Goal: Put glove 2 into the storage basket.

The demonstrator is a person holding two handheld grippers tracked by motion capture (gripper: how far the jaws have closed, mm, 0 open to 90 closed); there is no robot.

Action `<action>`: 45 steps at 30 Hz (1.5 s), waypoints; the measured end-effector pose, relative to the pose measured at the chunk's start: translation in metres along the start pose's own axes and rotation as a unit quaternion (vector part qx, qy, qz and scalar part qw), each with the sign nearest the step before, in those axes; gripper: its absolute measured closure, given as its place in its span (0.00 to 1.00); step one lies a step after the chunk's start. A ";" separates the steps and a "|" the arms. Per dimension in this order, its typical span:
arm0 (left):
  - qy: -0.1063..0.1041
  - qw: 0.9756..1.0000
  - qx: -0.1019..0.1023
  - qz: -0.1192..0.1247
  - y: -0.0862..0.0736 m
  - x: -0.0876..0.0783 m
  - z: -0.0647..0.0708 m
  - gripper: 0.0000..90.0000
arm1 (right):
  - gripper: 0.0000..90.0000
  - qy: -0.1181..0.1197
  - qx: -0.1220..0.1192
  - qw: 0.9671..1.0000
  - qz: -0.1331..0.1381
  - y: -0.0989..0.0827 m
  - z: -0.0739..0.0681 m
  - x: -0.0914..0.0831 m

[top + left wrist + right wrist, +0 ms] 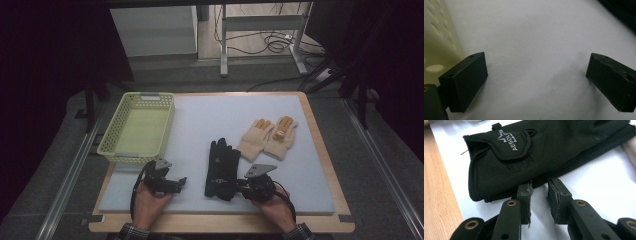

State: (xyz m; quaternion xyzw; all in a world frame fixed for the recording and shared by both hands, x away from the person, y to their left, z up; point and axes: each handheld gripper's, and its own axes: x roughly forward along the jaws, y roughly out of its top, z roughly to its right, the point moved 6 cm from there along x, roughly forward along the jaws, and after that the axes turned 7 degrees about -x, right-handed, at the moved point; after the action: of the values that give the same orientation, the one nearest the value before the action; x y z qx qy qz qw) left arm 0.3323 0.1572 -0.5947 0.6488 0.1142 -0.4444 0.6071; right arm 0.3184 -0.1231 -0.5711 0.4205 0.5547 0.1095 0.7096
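The pair of black fabric gloves [544,147] lies stacked flat on the pale grey foam mat [210,115], near its front edge, cuffs toward me; I read a white "ABSOLU" logo on the hook-and-loop wrist tab. My right gripper [539,191] sits at the cuff edge, jaws narrowed to a slim gap, tips at the glove's hem; I cannot tell whether fabric is pinched. My left gripper [536,77] rests wide open over bare mat beside the yellow perforated plastic basket [116,150]. Cream knitted gloves [268,136] lie just beyond the black pair.

High cam overhead facing fwd, gripper cams close, low, share white mat [215,120].
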 end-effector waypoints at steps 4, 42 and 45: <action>0.000 1.000 0.000 0.000 0.000 0.000 0.000 0.04 | 0.79 0.006 -0.010 1.000 0.003 0.004 -0.005 0.005; 0.001 1.000 -0.002 -0.005 -0.008 -0.009 -0.018 0.01 | 0.75 -0.004 -0.040 0.999 0.014 0.056 -0.018 0.067; 0.000 1.000 -0.005 -0.003 -0.008 -0.009 -0.018 0.01 | 0.71 0.005 -0.039 0.999 0.015 0.055 -0.017 0.066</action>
State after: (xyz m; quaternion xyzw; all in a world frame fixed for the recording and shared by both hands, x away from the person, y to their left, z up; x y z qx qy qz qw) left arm 0.3299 0.1786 -0.5962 0.6455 0.1184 -0.4460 0.6086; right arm 0.3441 -0.0395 -0.5780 0.4000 0.5471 0.1435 0.7212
